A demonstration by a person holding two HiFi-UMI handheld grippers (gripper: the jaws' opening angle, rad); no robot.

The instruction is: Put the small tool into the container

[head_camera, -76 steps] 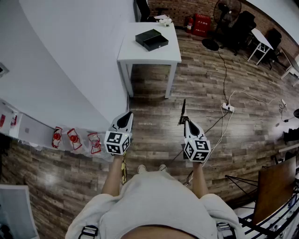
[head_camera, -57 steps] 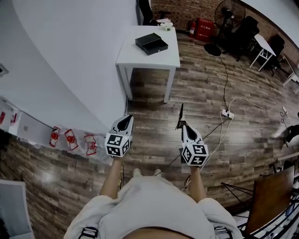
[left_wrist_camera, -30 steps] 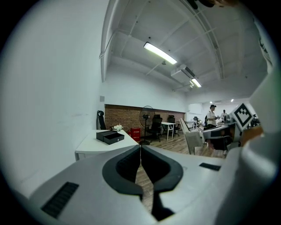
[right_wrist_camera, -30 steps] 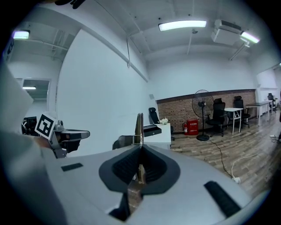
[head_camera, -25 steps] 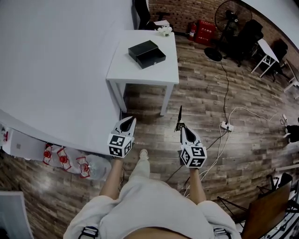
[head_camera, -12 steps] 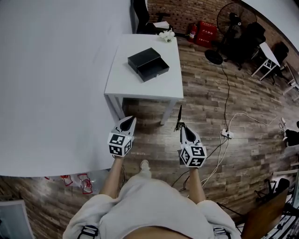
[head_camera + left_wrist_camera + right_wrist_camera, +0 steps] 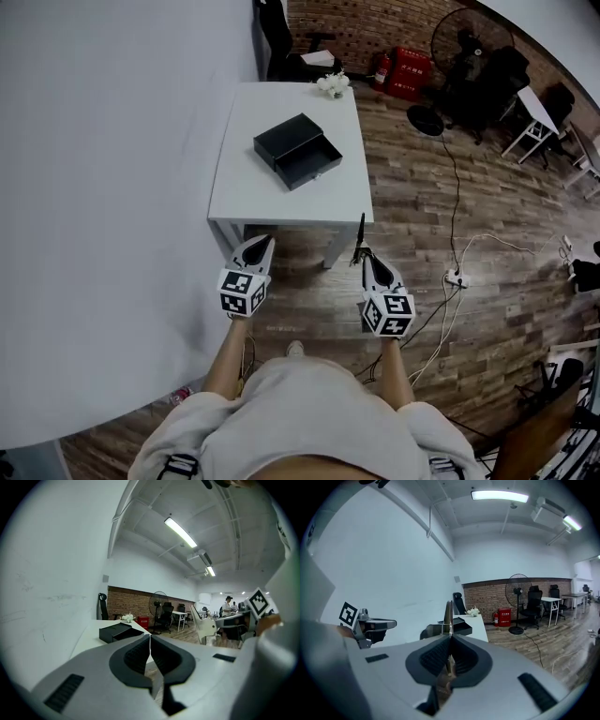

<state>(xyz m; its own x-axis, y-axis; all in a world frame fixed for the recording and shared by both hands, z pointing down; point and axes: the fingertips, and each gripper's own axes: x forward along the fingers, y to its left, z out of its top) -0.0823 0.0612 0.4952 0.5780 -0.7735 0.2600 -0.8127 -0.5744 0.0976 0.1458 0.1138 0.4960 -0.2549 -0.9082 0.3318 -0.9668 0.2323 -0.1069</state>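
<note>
Tool (image 7: pixel 361 232) upright in the closed right claw (image 7: pixel 369 257), left claw (image 7: pixel 260 242) closed and empty, black container (image 7: pixel 297 150) on white worktop (image 7: pixel 248 192) ahead

Ahead of me, a square white table (image 7: pixel 246 192) stands on the brown plank floor (image 7: pixel 412 206), with a small bunch of white flowers (image 7: pixel 330 84) at its far edge. Beyond it are red crates (image 7: pixel 412 70) and a black pedestal fan (image 7: pixel 457 37), and a white power strip (image 7: pixel 457 278) lies on the floor to my right.

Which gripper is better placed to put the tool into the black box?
Right. The right gripper is shut on the small tool; the left gripper is shut and empty. The black box lies ahead.
</note>
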